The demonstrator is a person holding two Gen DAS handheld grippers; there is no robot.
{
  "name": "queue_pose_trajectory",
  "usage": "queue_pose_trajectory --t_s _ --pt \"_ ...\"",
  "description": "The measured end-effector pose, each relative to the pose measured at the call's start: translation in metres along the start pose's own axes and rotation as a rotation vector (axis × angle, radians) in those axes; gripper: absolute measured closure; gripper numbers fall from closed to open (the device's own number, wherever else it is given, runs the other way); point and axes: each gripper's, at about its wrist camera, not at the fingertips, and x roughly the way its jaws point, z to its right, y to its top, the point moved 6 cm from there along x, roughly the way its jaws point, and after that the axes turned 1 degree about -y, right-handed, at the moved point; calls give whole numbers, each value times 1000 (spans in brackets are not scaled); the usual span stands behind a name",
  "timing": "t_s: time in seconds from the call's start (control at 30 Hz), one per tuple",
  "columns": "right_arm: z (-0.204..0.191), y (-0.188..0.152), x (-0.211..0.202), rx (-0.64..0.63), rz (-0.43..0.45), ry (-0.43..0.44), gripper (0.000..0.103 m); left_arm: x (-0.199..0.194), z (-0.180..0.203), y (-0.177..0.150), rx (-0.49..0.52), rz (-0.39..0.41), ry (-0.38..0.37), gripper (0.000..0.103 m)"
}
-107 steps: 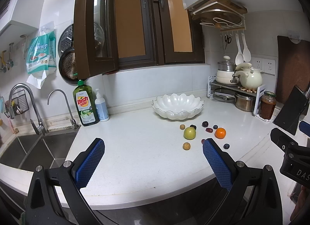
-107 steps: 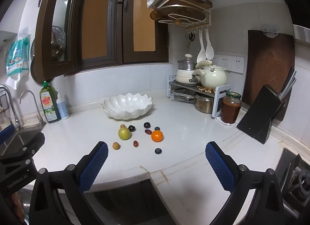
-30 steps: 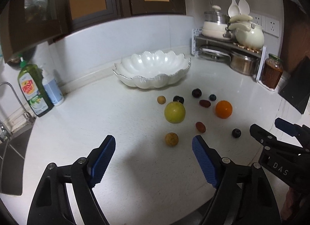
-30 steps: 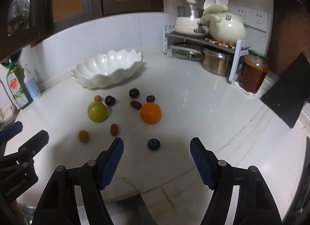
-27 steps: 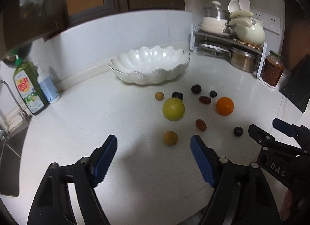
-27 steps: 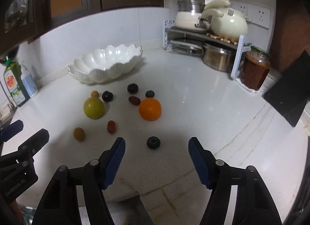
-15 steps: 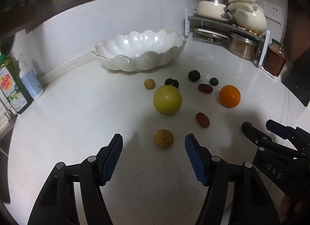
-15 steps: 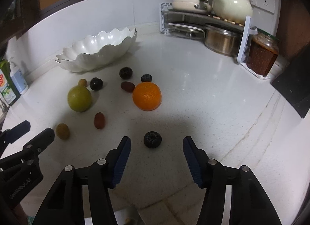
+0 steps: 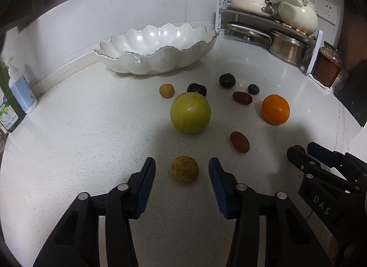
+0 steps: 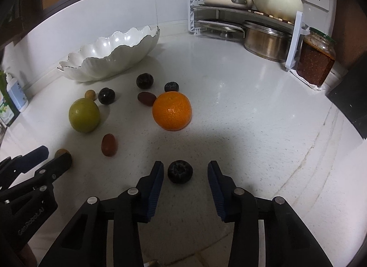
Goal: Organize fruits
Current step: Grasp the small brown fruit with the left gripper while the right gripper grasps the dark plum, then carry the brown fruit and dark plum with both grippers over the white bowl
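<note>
Both grippers closing in, pads not yet touching: left gripper (image 9: 181, 171) straddling a small brown fruit (image 9: 184, 169) low centre; right gripper (image 10: 185, 170) flanking a dark berry (image 10: 179, 172). White bowl (image 9: 160, 57) waiting, upper centre.

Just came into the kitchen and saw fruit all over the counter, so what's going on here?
A person is sorting fruit with a claw in each hand. The left claw has been closing around a small brown fruit, the right claw around a dark berry; neither presses on its fruit yet. The green fruit, the orange and the other small fruit lie on the counter. The white bowl holds nothing.
</note>
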Motion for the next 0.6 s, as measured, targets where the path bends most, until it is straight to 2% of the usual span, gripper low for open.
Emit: queue_pose_trajectory --t_s 0.27,0.6 --pt "-2 0 3 -8 -5 13 77 9 0 -3 -16 -37 -25 75" --pt "-8 5 -6 -6 9 20 79 2 -2 5 -9 -6 -37 76"
